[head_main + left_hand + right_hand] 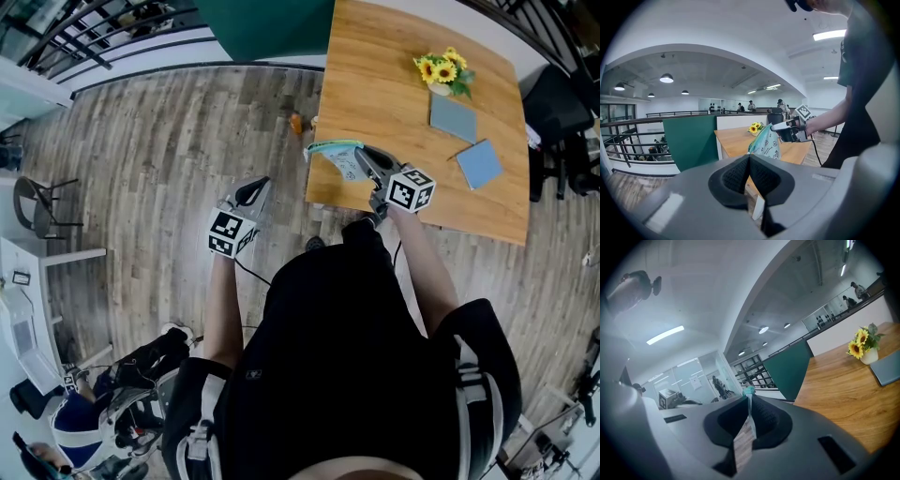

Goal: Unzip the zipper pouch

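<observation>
While our right gripper [367,161] pinches a thin edge of the pouch [339,159], holding it over the table [384,84] corner, probably to steady the zipper, our left gripper [255,190] waits well apart, jaws together, empty.

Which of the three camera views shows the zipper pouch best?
The left gripper view: it shows the zipper pouch from the side, printed face clear, hanging from the right tongs. The head view shows it small, from above. The right gripper view shows only a thin edge pinched between its jaws.
</observation>
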`<state>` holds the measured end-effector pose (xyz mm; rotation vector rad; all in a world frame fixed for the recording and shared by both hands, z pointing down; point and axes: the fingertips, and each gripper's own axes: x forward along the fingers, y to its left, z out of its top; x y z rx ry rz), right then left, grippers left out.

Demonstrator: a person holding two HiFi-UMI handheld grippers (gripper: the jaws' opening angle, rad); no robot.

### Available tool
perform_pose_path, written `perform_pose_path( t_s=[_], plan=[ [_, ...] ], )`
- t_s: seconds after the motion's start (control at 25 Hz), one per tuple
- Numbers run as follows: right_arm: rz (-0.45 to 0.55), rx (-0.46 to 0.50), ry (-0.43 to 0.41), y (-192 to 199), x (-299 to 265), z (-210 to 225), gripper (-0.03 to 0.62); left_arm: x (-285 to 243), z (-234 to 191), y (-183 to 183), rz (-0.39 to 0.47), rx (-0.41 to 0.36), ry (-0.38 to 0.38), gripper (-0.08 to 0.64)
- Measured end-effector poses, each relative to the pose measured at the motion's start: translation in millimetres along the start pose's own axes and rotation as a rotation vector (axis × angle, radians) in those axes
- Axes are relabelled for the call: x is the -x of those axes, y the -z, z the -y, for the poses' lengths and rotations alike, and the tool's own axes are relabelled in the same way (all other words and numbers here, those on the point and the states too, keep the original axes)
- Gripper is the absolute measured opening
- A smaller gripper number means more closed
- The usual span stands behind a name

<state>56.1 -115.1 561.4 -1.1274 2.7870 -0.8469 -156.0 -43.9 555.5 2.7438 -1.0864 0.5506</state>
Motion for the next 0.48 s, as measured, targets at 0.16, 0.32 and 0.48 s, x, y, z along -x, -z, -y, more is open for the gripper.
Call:
perform_pose_path(
  t_s=[0.16,0.32,0.48],
  plan=[
    [0.000,0.004,-0.003,-3.0,-4.6,1.8,0.023,-3.2,-2.8,-1.8,0.000,-0.002,-0.003,0.000],
    [-0.003,0.008,-0.008,-4.2,-7.3,3.9,0.023,-6.5,-4.7,-0.8,-0.006,0.002,-0.005,0.000],
    [-0.010,0.018,-0.020,-2.2,-2.2,-0.4,0.023,-5.7,0.8,1.0,-0.013,0.000,-0.012,0.000]
  ],
)
